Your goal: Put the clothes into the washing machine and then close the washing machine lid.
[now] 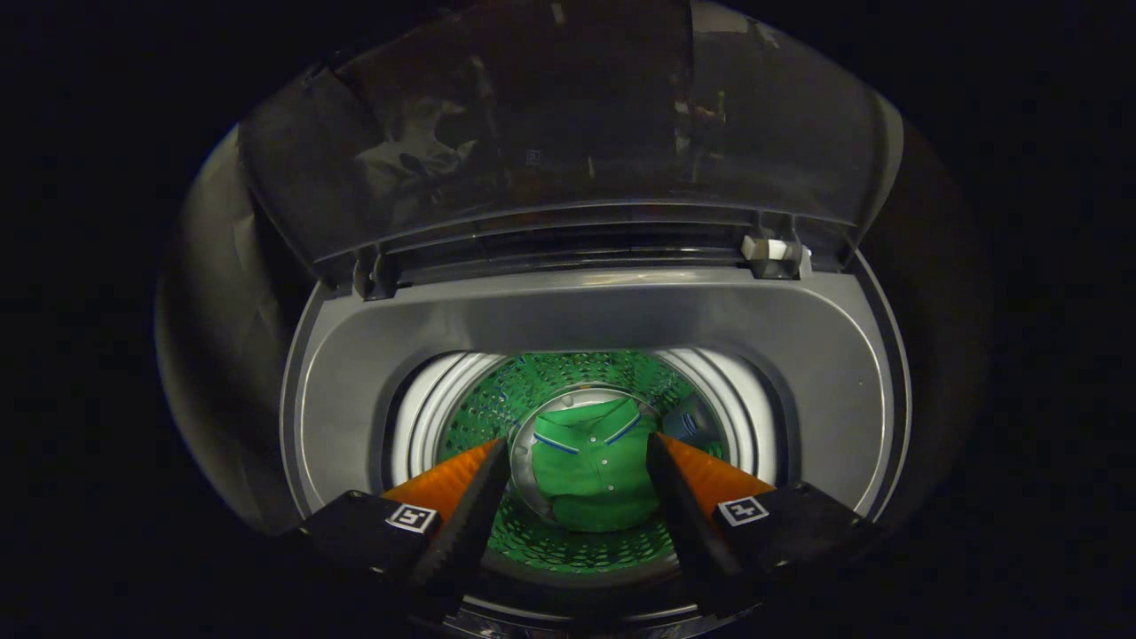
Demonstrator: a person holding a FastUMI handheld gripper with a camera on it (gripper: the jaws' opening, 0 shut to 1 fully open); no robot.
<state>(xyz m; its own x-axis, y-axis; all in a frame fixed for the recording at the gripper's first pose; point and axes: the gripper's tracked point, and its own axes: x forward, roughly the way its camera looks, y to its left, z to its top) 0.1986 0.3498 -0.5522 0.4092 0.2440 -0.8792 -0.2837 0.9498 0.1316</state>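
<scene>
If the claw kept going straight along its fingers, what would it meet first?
Most likely the green shirt lying at the bottom of the washing machine drum; the open claw frames it, though depth is unclear.

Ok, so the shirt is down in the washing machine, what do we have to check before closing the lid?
1. Shirt at the bottom of the drum: ok, it lies folded there.
2. Gripper let go: ok, the fingers are spread apart above the drum, with the shirt seen far below between them and nothing held.
3. No cloth hanging over the rim of the opening: ok, none seen on the part in view.
4. Lid ready to come down: ok, it stands open and upright behind the opening.
5. Hinges free: cannot tell, too dark.
</scene>
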